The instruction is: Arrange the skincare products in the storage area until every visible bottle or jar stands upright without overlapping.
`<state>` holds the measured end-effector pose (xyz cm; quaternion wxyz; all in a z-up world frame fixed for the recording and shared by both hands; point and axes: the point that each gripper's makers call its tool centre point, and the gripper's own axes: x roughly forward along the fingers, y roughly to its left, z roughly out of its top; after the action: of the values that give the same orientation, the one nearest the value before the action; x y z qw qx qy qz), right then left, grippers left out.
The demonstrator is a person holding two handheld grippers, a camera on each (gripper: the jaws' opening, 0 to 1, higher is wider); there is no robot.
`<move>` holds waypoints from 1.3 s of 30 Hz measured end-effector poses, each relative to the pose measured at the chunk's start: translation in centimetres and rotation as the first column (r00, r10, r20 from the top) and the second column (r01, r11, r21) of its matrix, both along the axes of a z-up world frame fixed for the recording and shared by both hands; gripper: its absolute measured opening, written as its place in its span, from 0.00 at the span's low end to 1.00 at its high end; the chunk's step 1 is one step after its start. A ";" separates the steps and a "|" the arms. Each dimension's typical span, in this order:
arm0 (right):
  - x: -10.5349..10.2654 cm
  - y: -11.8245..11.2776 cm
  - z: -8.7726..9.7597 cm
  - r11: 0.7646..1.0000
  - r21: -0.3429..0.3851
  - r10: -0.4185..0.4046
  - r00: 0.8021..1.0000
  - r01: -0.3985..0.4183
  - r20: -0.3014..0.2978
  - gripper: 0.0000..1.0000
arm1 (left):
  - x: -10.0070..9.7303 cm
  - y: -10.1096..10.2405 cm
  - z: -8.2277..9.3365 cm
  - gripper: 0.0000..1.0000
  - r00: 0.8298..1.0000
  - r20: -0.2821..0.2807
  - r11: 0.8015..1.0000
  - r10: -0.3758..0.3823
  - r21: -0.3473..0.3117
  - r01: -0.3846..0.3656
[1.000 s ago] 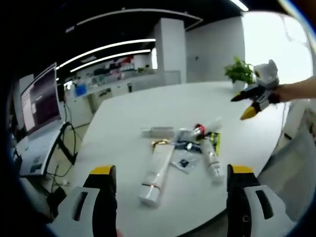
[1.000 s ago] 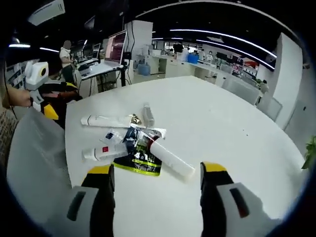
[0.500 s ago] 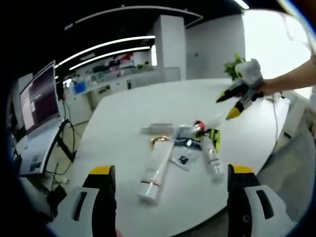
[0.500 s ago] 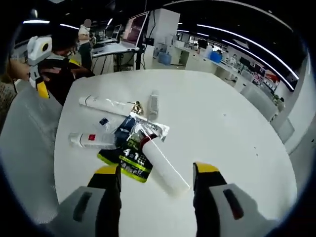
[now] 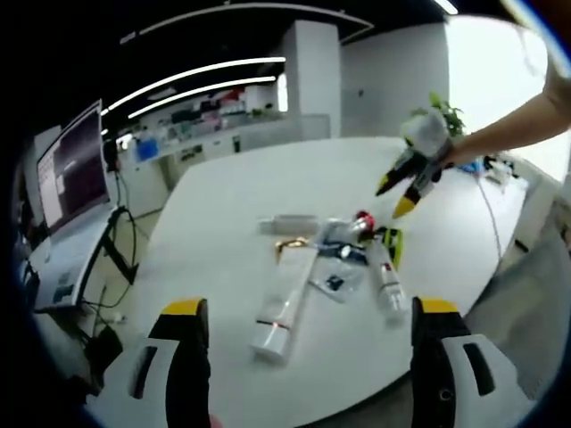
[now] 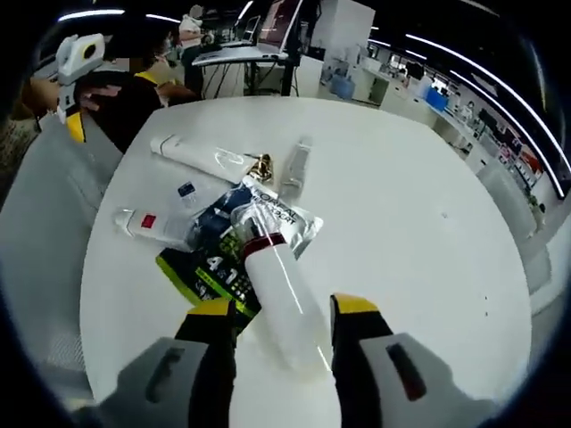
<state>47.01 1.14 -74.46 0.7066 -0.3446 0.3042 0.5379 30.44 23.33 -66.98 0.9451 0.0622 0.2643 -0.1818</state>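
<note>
Skincare products lie in a pile on the round white table [image 5: 232, 187]. In the left gripper view I see a long white tube with a gold cap [image 5: 284, 301], a small clear bottle [image 5: 294, 223], a red-collared white bottle [image 5: 357, 225] and a small white tube [image 5: 385, 281]. My left gripper [image 5: 308, 357] hangs open, short of the pile. The right gripper [image 5: 403, 176] hovers over the red-collared bottle. In the right gripper view that bottle [image 6: 277, 285] lies flat between the jaws of my right gripper [image 6: 284, 321], which is open and straddles it. It rests on a green sachet [image 6: 207, 272] and a silver-blue sachet [image 6: 272, 209].
The long white tube [image 6: 198, 159], the clear bottle [image 6: 296, 165] and the small white tube [image 6: 150, 223] lie beyond the sachets. A grey chair [image 6: 40, 214] stands at the table's edge. A laptop on a stand [image 5: 71, 187] and a plant [image 5: 443, 111] flank the table.
The right gripper has dropped toward the pile and now straddles the red-collared bottle, with its jaws closer together. The left gripper has barely moved.
</note>
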 end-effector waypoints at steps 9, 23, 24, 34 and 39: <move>0.1 1.1 -2.0 0.973 -0.114 0.199 0.979 -0.203 -0.048 0.30 | 0.1 0.3 -0.3 0.92 1.000 -0.013 1.000 0.017 0.006 -0.017; 0.1 0.9 -3.7 0.930 -0.196 0.288 0.947 -0.312 -0.144 0.30 | 0.2 0.5 -0.5 0.91 0.999 -0.023 0.999 0.030 0.020 -0.030; 0.1 0.9 -3.8 0.926 -0.199 0.297 0.945 -0.320 -0.138 0.29 | 0.2 0.6 -0.5 0.91 0.999 -0.024 0.999 0.033 0.021 -0.032; -0.5 0.7 -3.6 0.947 -0.181 0.255 0.964 -0.264 -0.068 0.28 | 0.4 0.5 -0.7 0.91 0.999 -0.024 0.999 0.028 0.024 -0.027; -0.7 0.4 -3.4 0.968 -0.146 0.199 0.979 -0.204 -0.053 0.28 | 0.4 0.5 -0.6 0.91 0.999 -0.019 0.999 0.027 0.024 -0.026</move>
<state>46.31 1.59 -77.87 0.6144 -0.4159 0.3205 0.5888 30.85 23.78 -67.62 0.9440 0.0684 0.2764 -0.1667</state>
